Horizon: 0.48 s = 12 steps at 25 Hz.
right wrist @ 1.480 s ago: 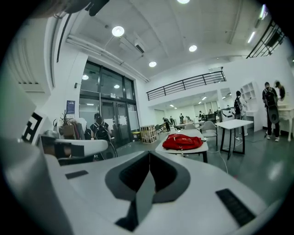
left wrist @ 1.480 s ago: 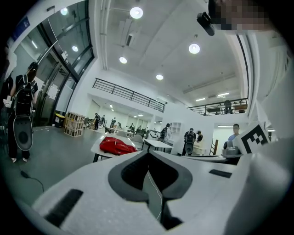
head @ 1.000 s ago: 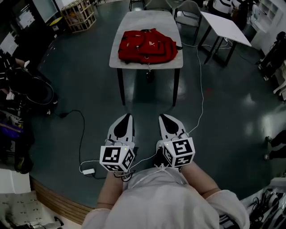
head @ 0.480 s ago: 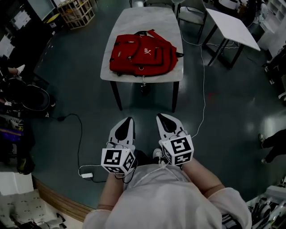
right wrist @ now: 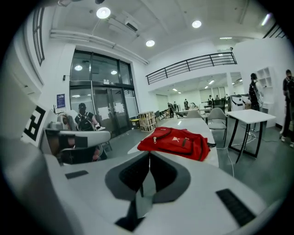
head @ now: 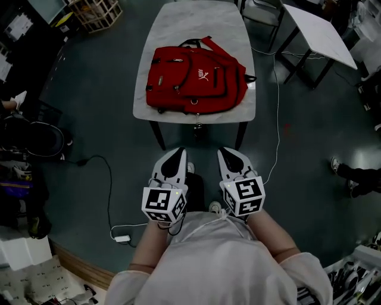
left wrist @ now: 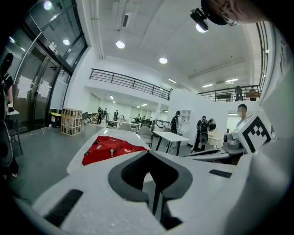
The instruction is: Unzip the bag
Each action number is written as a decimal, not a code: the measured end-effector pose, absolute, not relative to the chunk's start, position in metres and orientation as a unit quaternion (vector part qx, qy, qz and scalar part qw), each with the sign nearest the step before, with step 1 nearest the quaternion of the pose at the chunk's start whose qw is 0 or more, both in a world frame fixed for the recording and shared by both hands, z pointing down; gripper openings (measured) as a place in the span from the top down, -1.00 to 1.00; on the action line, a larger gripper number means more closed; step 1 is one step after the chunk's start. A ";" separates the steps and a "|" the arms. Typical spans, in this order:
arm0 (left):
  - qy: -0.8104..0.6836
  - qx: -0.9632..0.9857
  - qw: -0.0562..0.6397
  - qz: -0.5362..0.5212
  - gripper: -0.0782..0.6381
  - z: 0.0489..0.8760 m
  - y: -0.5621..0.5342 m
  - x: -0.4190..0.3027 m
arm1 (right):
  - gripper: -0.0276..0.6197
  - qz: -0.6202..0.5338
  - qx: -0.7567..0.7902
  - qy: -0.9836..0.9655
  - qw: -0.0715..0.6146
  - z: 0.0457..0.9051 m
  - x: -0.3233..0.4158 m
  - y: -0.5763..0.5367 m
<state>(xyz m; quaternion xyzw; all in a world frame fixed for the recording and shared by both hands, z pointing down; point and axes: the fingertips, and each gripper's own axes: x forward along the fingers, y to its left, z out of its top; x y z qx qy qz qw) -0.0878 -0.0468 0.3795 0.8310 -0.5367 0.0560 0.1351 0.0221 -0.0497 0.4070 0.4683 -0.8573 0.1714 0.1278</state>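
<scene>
A red backpack lies flat on a white table, near the table's front edge, with its zips closed as far as I can see. Both grippers hang side by side above the floor, short of the table. My left gripper is shut and holds nothing. My right gripper is shut and empty too. In the left gripper view the backpack lies ahead past the closed left gripper. In the right gripper view the backpack lies beyond the closed right gripper.
A second white table and a chair stand at the back right. A white cable runs over the dark floor right of the table. A wooden crate is far left. Several people stand far off.
The table and backpack have come closer and lower in the head view as I walked toward them. Both grippers stayed shut and side by side.
</scene>
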 end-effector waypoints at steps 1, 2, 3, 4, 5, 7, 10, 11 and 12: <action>-0.529 0.835 0.139 0.057 0.73 0.383 -0.062 -0.091 | 0.83 0.175 0.475 -0.852 0.133 0.411 0.019 -0.063; -0.522 0.838 0.145 0.058 0.73 0.388 -0.078 -0.094 | 0.83 0.180 0.482 -0.847 0.138 0.415 0.016 -0.077; -0.515 0.842 0.152 0.059 0.73 0.392 -0.094 -0.098 | 0.83 0.185 0.488 -0.842 0.141 0.418 0.013 -0.092; -0.507 0.845 0.159 0.059 0.73 0.396 -0.112 -0.102 | 0.83 0.190 0.493 -0.837 0.143 0.420 0.010 -0.107; -0.499 0.848 0.167 0.060 0.73 0.400 -0.128 -0.105 | 0.83 0.194 0.498 -0.832 0.147 0.422 0.007 -0.121; -0.481 0.855 0.181 0.066 0.73 0.410 -0.157 -0.111 | 0.83 0.204 0.509 -0.821 0.158 0.429 0.000 -0.145; -0.452 0.866 0.193 0.087 0.73 0.429 -0.193 -0.117 | 0.83 0.224 0.525 -0.802 0.175 0.446 -0.010 -0.176; -0.443 0.869 0.197 0.094 0.73 0.438 -0.203 -0.118 | 0.83 0.228 0.529 -0.796 0.185 0.455 -0.013 -0.186; -0.436 0.872 0.201 0.099 0.73 0.447 -0.212 -0.118 | 0.83 0.231 0.532 -0.790 0.197 0.466 -0.016 -0.195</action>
